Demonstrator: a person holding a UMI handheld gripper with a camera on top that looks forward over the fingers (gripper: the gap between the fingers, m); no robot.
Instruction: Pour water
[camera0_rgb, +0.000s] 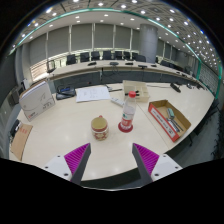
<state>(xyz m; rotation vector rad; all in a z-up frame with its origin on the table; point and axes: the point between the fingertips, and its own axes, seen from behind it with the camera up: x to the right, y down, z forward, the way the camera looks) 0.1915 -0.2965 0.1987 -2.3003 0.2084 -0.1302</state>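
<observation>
A clear plastic bottle (126, 112) with a red cap and red label stands upright on the pale table (70, 125), beyond my fingers and slightly right of their middle. To its left sits a small squat jar (99, 126) with a tan lid. My gripper (112, 158) is open, its two magenta pads spread wide over bare tabletop with nothing between them. Both the bottle and the jar are well ahead of the fingertips.
An open cardboard box (168, 117) lies to the right of the bottle. A smaller box (134, 92) and white sheets (92, 93) lie behind it. A white carton (37, 100) stands at the left. Conference desks and chairs (100, 58) line the back.
</observation>
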